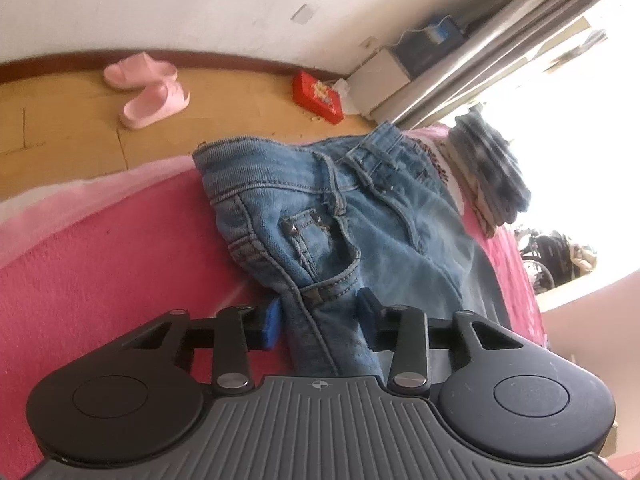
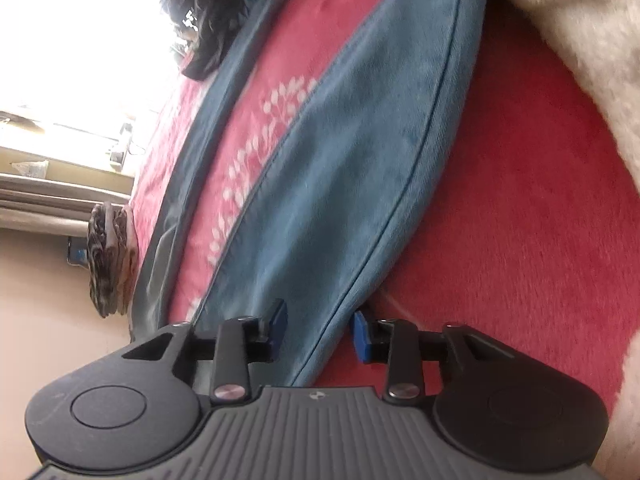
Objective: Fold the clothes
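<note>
A pair of blue jeans (image 1: pixel 320 216) lies on a pink-red bed cover (image 1: pixel 100 264). In the left wrist view I see the waistband and front pocket. My left gripper (image 1: pixel 320 316) has its blue-padded fingers on either side of a bunched fold of denim by the pocket, with the fabric between them. In the right wrist view one jeans leg (image 2: pixel 352 152) runs away from me and the other leg (image 2: pixel 216 120) lies to its left. My right gripper (image 2: pixel 320 330) straddles the near end of the leg, pads on both sides of its edge.
A stack of folded clothes (image 1: pixel 484 176) sits beyond the jeans on the bed; it also shows in the right wrist view (image 2: pixel 108 256). Pink slippers (image 1: pixel 148 96) and a red box (image 1: pixel 318 96) lie on the wooden floor. A dark garment (image 2: pixel 212 20) lies far off. A grey-white fluffy blanket (image 2: pixel 580 40) is at right.
</note>
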`<control>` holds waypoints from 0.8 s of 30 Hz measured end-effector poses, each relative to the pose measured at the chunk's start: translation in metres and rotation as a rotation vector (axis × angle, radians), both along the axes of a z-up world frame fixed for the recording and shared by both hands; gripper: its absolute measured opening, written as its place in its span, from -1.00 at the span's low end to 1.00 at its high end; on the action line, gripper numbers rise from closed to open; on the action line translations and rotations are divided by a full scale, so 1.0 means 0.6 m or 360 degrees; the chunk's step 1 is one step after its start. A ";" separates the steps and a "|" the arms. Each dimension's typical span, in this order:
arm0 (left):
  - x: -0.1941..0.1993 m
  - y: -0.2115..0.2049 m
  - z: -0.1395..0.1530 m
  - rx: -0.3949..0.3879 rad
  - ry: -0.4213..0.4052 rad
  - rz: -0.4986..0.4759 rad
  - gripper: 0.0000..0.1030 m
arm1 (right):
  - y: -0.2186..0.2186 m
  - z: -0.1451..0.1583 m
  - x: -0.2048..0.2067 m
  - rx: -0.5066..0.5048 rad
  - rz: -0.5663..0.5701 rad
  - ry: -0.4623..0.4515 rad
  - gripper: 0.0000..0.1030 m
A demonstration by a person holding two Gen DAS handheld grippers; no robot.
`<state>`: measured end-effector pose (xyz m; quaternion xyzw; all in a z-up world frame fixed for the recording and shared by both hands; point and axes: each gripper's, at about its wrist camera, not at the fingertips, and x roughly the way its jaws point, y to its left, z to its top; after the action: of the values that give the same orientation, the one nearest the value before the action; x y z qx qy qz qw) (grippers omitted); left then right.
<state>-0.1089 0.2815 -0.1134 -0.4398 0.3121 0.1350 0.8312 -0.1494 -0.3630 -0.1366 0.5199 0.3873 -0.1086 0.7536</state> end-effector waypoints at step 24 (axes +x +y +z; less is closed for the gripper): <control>0.088 -0.068 0.117 0.0539 -0.0168 -0.0091 -0.68 | 0.055 0.178 0.121 -0.0882 0.0335 -0.0484 -0.92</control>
<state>-0.0558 0.2407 -0.0434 -0.2910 0.2533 0.1387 0.9121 -0.0770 -0.3298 -0.0296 0.2625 0.2778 -0.0524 0.9226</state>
